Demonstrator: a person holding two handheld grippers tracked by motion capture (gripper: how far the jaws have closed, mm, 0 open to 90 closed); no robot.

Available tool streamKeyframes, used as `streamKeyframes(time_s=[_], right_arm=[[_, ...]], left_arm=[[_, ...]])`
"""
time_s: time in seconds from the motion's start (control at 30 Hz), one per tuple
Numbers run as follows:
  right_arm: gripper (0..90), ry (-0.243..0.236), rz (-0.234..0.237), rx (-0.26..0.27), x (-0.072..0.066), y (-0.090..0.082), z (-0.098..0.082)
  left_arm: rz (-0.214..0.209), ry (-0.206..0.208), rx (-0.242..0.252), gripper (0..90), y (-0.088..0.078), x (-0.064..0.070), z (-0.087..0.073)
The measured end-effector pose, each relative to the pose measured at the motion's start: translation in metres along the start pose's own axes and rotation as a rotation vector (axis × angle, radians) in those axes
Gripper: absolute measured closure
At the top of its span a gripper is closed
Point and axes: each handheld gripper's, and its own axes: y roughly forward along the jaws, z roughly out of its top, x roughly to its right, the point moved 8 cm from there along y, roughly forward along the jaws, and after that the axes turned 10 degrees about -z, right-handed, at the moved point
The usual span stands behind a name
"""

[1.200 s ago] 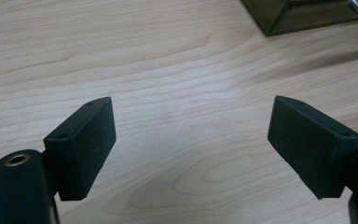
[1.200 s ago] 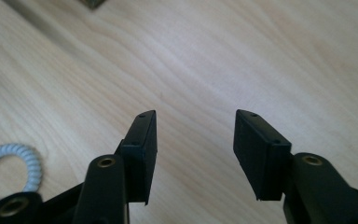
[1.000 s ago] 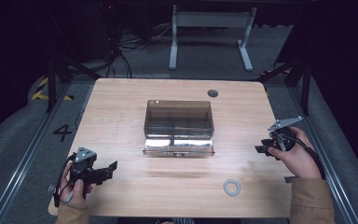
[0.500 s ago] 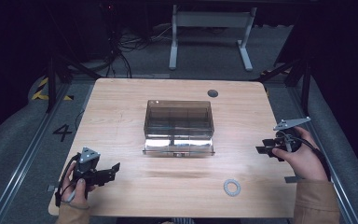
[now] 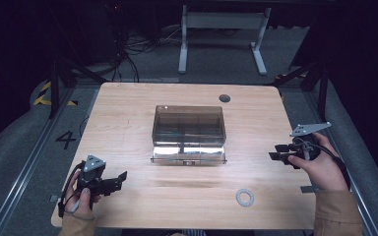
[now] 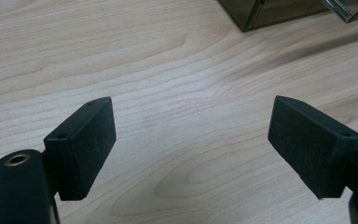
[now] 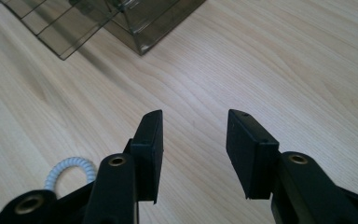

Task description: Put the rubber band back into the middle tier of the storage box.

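Note:
A smoky clear plastic box point(image 5: 188, 125) stands mid-table, its lid point(image 5: 188, 153) folded down flat in front of it. My left gripper point(image 5: 119, 181) rests near the front left corner, pointing right, open over bare wood point(image 6: 191, 105); a corner of the box point(image 6: 279, 11) lies beyond it. My right gripper point(image 5: 273, 152) hovers at the right edge, pointing left toward the box. It is open point(image 7: 194, 116), its jaws have just been closing a little, and nothing is between them. A white coiled ring point(image 5: 244, 197) lies at the front right, beside the right gripper's left jaw point(image 7: 67, 168).
The wooden table point(image 5: 128, 113) has a dark round grommet point(image 5: 224, 98) near its back edge. A white desk frame point(image 5: 221, 39) stands on the floor behind. Dark floor and rails run along both sides.
The right hand has drifted slightly toward the table's right edge. The left gripper, the box and the ring have stayed put.

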Motion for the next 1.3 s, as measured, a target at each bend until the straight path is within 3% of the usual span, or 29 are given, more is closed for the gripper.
streamKeyframes(time_s=[0.2,0.3,0.43,0.47,0.5,0.53,0.73,0.93,1.3], right_arm=[[57.2,-0.033,0.010,-0.010,-0.003,-0.009,0.007],[56.3,-0.052,0.047,-0.017,-0.007,-0.013,0.009],[56.1,-0.098,0.068,-0.035,-0.011,-0.018,0.013],[56.3,-0.135,0.080,-0.055,-0.013,-0.019,0.017],[56.3,-0.135,0.080,-0.055,-0.013,-0.019,0.017],[56.2,-0.174,0.080,-0.079,-0.014,-0.019,0.019],[54.1,-0.209,0.094,-0.116,-0.016,-0.019,0.027],[53.6,-0.277,0.111,-0.130,-0.019,-0.019,0.038],[51.4,-0.399,0.144,-0.212,-0.029,-0.012,0.052]], left_arm=[[0.007,-0.002,0.001,16.0,0.001,0.000,0.001],[0.008,0.000,-0.004,16.0,0.003,0.000,0.000],[0.008,0.000,-0.011,16.0,0.003,0.001,-0.001],[0.009,0.003,-0.012,15.9,0.003,0.001,-0.001],[0.009,0.003,-0.012,16.0,0.003,0.001,-0.001],[0.013,0.003,-0.012,15.9,0.002,0.001,-0.003],[0.033,-0.006,-0.007,16.0,-0.004,-0.001,-0.008],[0.044,-0.025,-0.003,16.0,-0.012,-0.004,-0.014],[0.050,-0.033,0.004,16.0,-0.018,-0.006,-0.018]])
